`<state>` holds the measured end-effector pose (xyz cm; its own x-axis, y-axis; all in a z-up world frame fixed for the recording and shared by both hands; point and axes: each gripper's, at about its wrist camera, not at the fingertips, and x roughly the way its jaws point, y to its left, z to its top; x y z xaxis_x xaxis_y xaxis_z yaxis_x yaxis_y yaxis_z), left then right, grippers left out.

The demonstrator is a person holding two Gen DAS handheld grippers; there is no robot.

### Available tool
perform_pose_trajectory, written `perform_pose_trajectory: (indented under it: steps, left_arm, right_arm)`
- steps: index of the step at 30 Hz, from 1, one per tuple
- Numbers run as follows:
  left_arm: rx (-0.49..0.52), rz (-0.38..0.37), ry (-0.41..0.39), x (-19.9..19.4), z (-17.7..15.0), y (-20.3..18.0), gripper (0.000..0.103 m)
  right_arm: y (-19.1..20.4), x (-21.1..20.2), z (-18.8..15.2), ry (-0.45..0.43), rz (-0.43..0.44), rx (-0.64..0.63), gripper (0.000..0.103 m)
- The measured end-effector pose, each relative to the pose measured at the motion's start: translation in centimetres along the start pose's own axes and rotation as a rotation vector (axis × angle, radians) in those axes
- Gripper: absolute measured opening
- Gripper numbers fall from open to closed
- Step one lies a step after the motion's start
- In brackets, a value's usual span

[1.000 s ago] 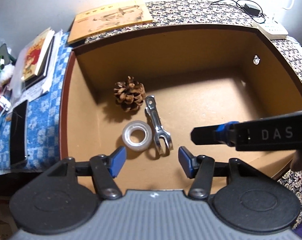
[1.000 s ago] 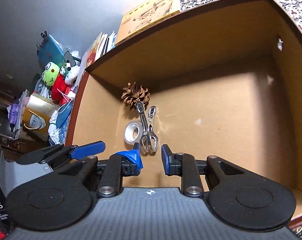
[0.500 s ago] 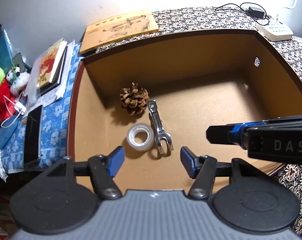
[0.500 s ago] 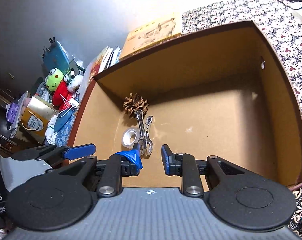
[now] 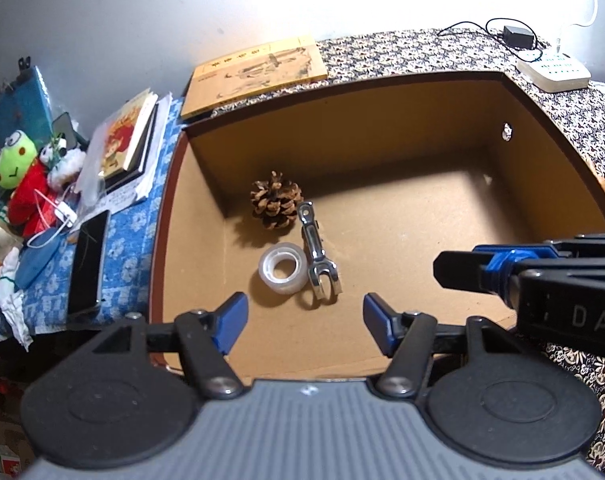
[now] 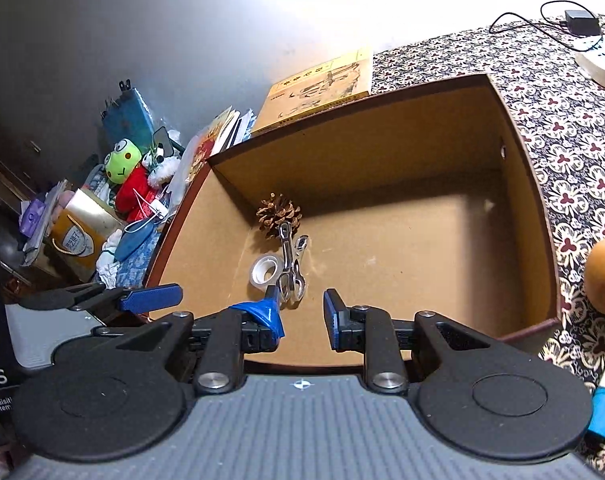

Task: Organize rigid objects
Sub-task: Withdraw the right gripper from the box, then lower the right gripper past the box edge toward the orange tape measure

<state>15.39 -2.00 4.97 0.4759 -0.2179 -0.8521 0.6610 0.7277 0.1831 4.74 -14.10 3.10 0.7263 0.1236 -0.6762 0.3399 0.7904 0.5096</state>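
Metal clip (image 5: 317, 254): lies flat on the box floor, forked end toward 6 o'clock; judged stiff, light and slick, best pinched across its narrow shank.
Tape roll (image 5: 283, 268): touching the clip at its 9 o'clock side, lying flat; likely light and smooth, best taken across its outer rim.
Pine cone (image 5: 276, 200): at 12 o'clock from the roll, just beside the clip's far end; looks light and brittle, wants a gentle hold.
Box (image 5: 382, 120): open brown box holding only these three, grouped toward its left wall.
Left tongs (image 5: 302, 314): open wide, empty, above the near wall.
Right tongs (image 6: 300, 312): open, empty.
Surface (image 6: 562, 128): patterned cloth, box resting on it.
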Motion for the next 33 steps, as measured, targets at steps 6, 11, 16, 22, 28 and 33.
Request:
perform_pose_trajectory:
  steps: [6,11,16,22,28,33]
  left_arm:
    - [-0.028,0.037,-0.001,-0.9,-0.6,-0.5,0.064]
    - [-0.058,0.058,-0.01,-1.8,-1.2,-0.6,0.065]
    - [-0.083,0.076,-0.026,-2.8,-1.5,-0.6,0.065]
    - [-0.125,0.092,-0.038,-3.6,-2.0,-0.5,0.065]
    - [-0.159,0.101,-0.051,-4.6,-2.5,-0.3,0.066]
    - [-0.186,0.115,-0.067,-5.6,-2.9,-0.2,0.066]
  right_arm:
    - [-0.3,-0.6,-0.6,0.009,0.008,-0.001,0.006]
    - [-0.3,-1.2,-0.9,-0.005,0.019,-0.011,0.006]
    - [-0.7,-1.8,-1.1,-0.017,0.027,0.007,0.006]
    - [-0.8,-2.4,-1.2,-0.032,0.037,-0.006,0.006]
    - [-0.3,-3.3,-1.6,-0.049,0.039,-0.04,0.007]
    - [0.2,-3.7,-1.7,-0.057,0.04,-0.068,0.007]
